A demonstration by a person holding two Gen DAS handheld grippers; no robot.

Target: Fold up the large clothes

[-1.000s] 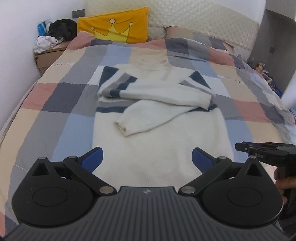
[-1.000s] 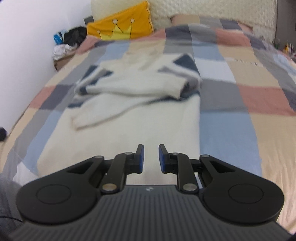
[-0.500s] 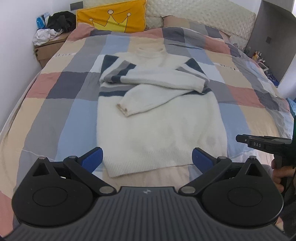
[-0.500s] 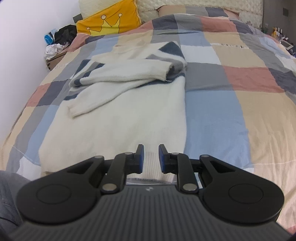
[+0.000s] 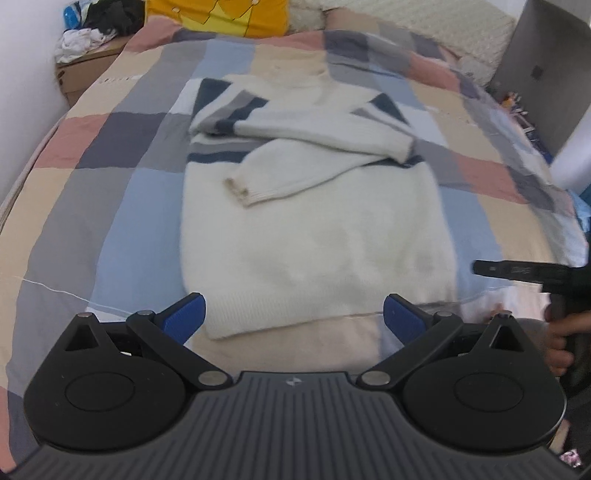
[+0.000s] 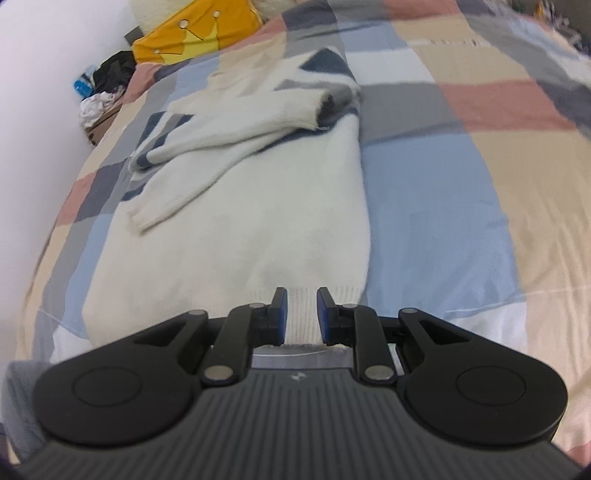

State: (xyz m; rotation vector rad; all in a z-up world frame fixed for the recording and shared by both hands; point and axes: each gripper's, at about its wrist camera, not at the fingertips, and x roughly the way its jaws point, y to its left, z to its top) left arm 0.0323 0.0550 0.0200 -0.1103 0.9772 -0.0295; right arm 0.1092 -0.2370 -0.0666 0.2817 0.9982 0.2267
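A white knit sweater (image 5: 317,229) with navy and grey stripes lies flat on the bed, both sleeves folded across its chest; it also shows in the right wrist view (image 6: 258,206). My left gripper (image 5: 295,317) is wide open and empty, just short of the sweater's hem. My right gripper (image 6: 301,314) has its jaws narrowly apart, with the hem's right part between the blue pads (image 6: 280,310); whether they pinch it I cannot tell. The right gripper also shows at the right of the left wrist view (image 5: 517,271).
The bed has a patchwork cover (image 5: 110,206) (image 6: 443,184). A yellow crown pillow (image 5: 229,16) (image 6: 195,31) lies at the head. A cardboard box with clothes (image 5: 92,59) stands at the back left beside the white wall (image 6: 33,92).
Both grippers have drawn back towards the foot of the bed and then dropped to the sweater's hem. The right gripper's pads now flank the hem's right part.
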